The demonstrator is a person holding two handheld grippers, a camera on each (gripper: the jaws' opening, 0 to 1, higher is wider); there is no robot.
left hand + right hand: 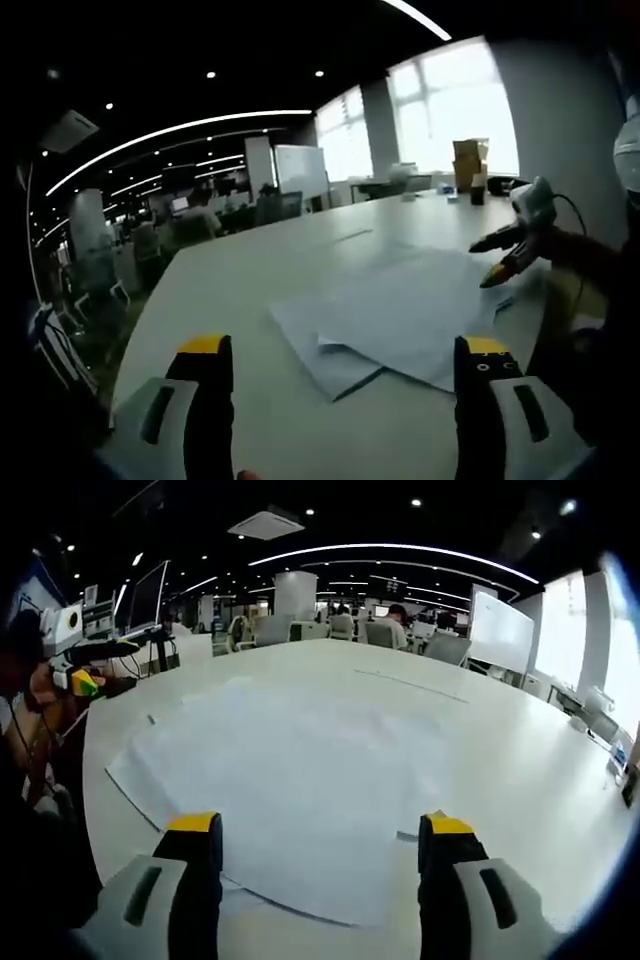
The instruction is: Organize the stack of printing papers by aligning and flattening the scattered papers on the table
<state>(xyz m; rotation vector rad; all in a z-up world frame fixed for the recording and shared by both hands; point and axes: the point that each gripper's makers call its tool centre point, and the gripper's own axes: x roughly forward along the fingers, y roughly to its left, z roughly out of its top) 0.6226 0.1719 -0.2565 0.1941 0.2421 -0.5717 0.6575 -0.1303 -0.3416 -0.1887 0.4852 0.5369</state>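
In the left gripper view, the left gripper is seen at the near edge with its two black, yellow-tipped jaws set wide apart and nothing held between them. Just beyond the jaw tips, the loose spread of white printing papers is laid flat on the large white table, with sheets fanned out at differing angles and their corners out of line. At the right edge of the papers, the right gripper is seen coming in from the right, its tips just over the sheets; whether they are touched cannot be told. Far along the table, a brown cardboard box is seen before the bright windows.

In the right gripper view, the right gripper is shown with its jaws wide apart and empty, poised over the near part of the papers, which are spread across the table. To the left, the left gripper is seen near the table edge. Far behind, grey office chairs and a whiteboard are visible.
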